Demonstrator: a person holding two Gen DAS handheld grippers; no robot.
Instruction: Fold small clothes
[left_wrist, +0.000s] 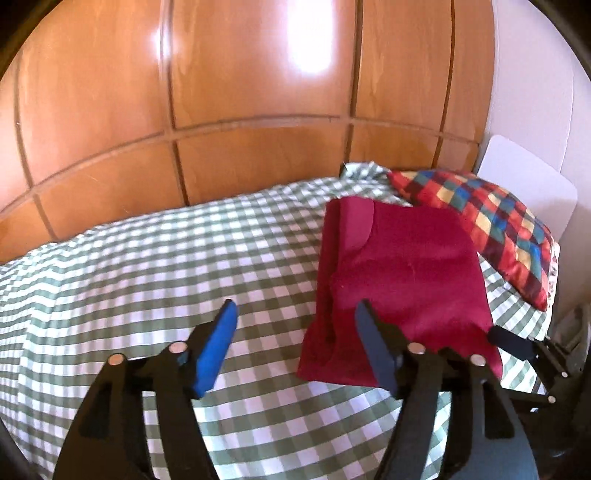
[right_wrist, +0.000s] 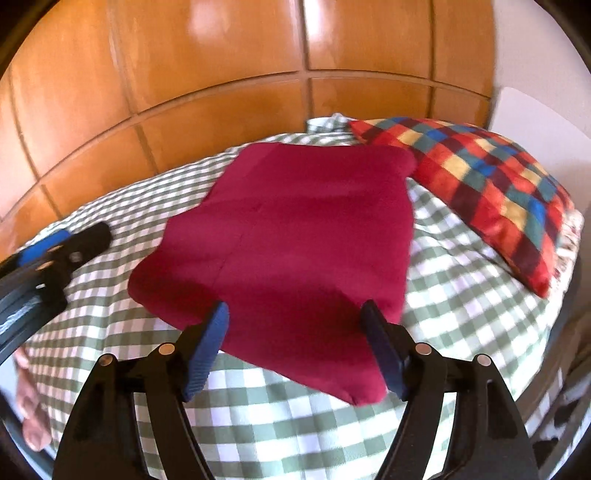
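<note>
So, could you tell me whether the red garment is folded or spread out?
Folded: the red garment lies as a compact rectangle with layered edges along its left side.

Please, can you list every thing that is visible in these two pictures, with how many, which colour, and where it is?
red garment: one, dark red, folded flat on the bed, nearer the pillow end.
bed cover: one, green and white checks, over the whole bed.
pillow: one, multicolour checks, on the bed beside the garment.
wooden panels: orange-brown, behind the bed.
white board: one, behind the pillow.
left gripper: black with blue pads, open, beside the garment's near-left edge.
right gripper: black with blue pads, open, at the garment's near edge.
</note>
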